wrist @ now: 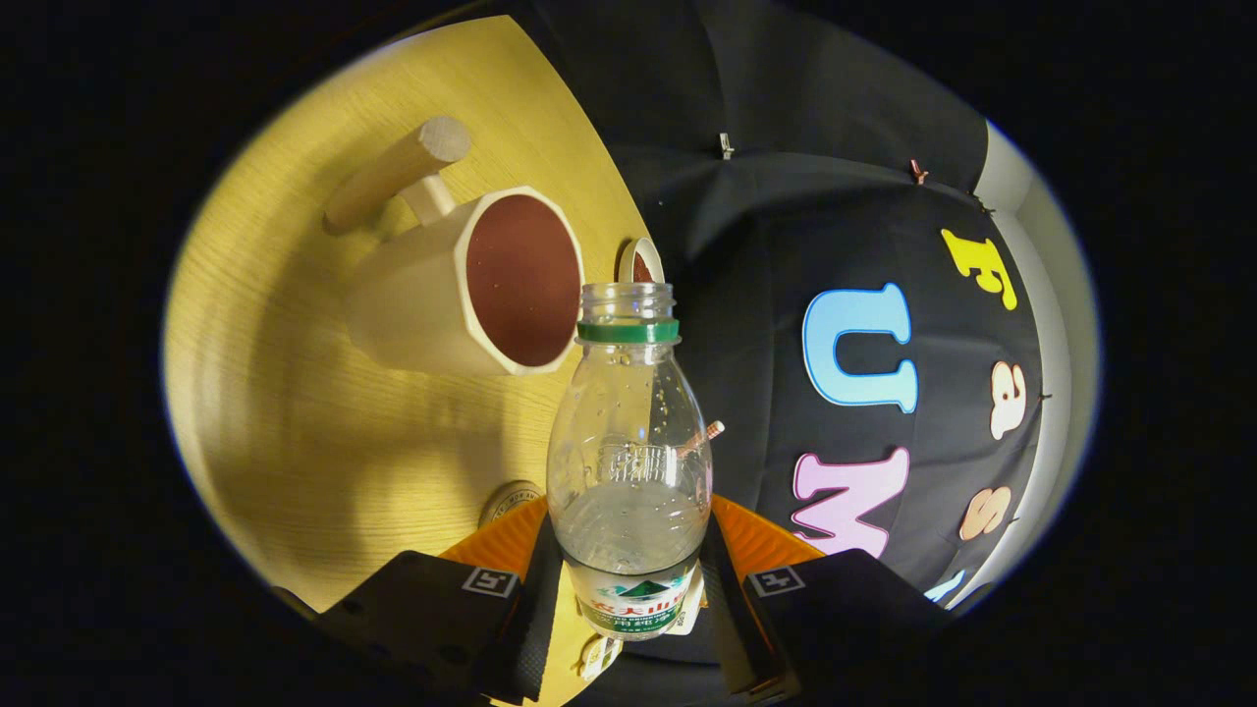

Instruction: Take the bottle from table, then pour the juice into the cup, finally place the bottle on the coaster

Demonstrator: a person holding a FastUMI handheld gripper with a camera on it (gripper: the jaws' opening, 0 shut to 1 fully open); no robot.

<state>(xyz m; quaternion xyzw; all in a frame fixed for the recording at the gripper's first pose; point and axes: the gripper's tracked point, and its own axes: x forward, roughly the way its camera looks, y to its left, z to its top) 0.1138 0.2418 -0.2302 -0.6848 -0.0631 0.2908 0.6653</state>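
Gripper view: I am looking along my fingers with the whole scene tipped sideways. Farthest left is the pale wooden tabletop, running out to its far edge where the booth's black cloth begins. On it, well in from that edge, a cream faceted mug with a round wooden peg handle is standing, its dark reddish-brown inside facing me. A small round coaster is peeking out on the wood just beside my left finger, mostly hidden. My gripper is pinching the clear plastic bottle with the green neck ring, both black-and-orange fingers pressing on its labelled lower body. The bottle is uncapped, its open mouth pointing ahead and sitting just beside the mug's rim. Clear liquid is pooling in the lower part near my fingers. A small cream-rimmed object is showing just beyond the mouth; I cannot tell what it is.
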